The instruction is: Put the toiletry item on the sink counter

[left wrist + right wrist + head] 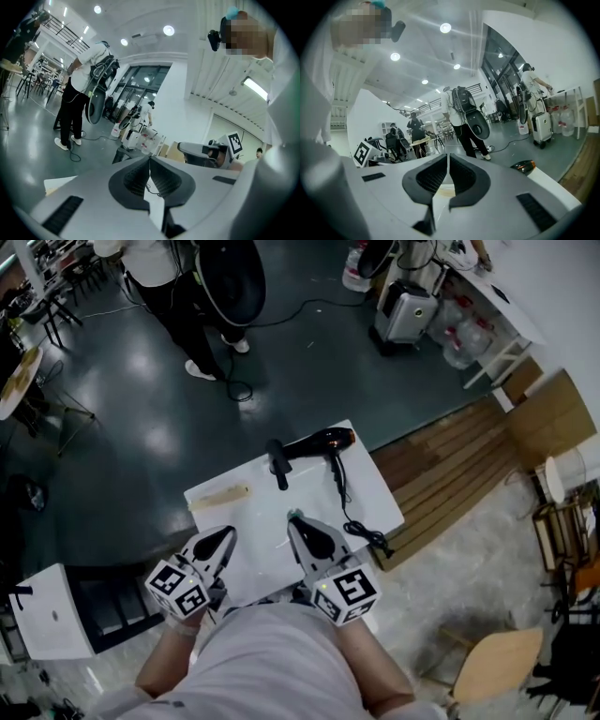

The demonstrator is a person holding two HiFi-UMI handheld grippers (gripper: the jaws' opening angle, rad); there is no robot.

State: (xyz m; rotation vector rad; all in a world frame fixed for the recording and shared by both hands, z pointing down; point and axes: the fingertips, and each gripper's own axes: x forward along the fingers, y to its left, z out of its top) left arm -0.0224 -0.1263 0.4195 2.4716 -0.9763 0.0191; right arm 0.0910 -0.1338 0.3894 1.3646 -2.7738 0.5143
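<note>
A white table [375,507] stands in front of me. A black hair dryer [319,441] with an orange end lies on its far side, its cord [361,529] trailing to the right edge. In the right gripper view the hair dryer [523,165] shows at the right. A black brush [277,465] lies beside the dryer, and a pale wooden comb [220,496] lies at the table's left. My left gripper [225,534] [150,159] hovers over the near left part, shut and empty. To its right, my right gripper [295,521] [448,155] is also shut with nothing in it.
A person [178,287] carrying a round black object stands on the dark floor beyond the table. A white box [56,610] sits at the near left. Wooden planks [459,465] lie to the right, and a wooden chair [497,662] stands at the near right.
</note>
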